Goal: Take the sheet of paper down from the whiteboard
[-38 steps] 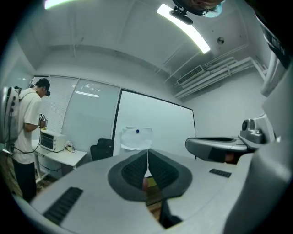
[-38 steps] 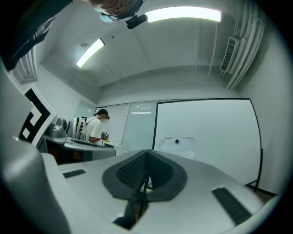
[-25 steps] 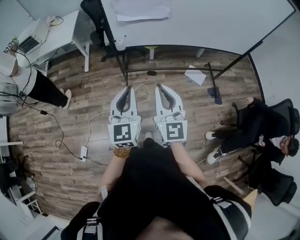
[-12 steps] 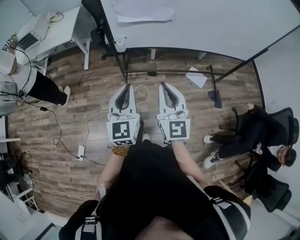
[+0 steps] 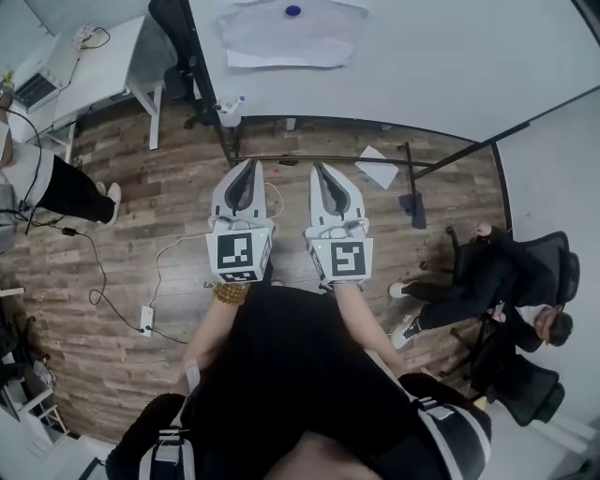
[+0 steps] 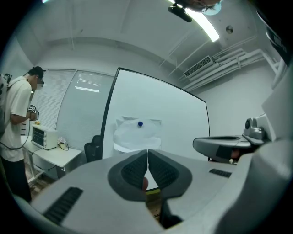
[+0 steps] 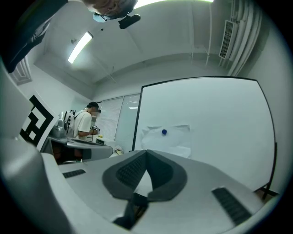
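Observation:
A crumpled white sheet of paper [image 5: 291, 36] hangs on the whiteboard [image 5: 441, 56], pinned by a blue magnet [image 5: 293, 11]. In the left gripper view the sheet of paper [image 6: 137, 135] sits straight ahead above the jaws, with the magnet [image 6: 140, 123] near its top. In the right gripper view the paper [image 7: 167, 141] and magnet [image 7: 164, 132] are also ahead. My left gripper [image 5: 246, 167] and right gripper [image 5: 319, 172] are side by side, level, pointing at the board and well short of it. Both are shut and hold nothing.
The whiteboard's black stand [image 5: 328, 157] crosses the wood floor below the board. A white desk [image 5: 89, 66] and a standing person [image 5: 47, 178] are at left. Another person sits on a black chair [image 5: 525, 281] at right. A cable and power strip [image 5: 145, 319] lie on the floor.
Both grippers have moved forward toward the whiteboard together. The paper and its magnet now show more fully at the top of the head view. Jaws stay shut.

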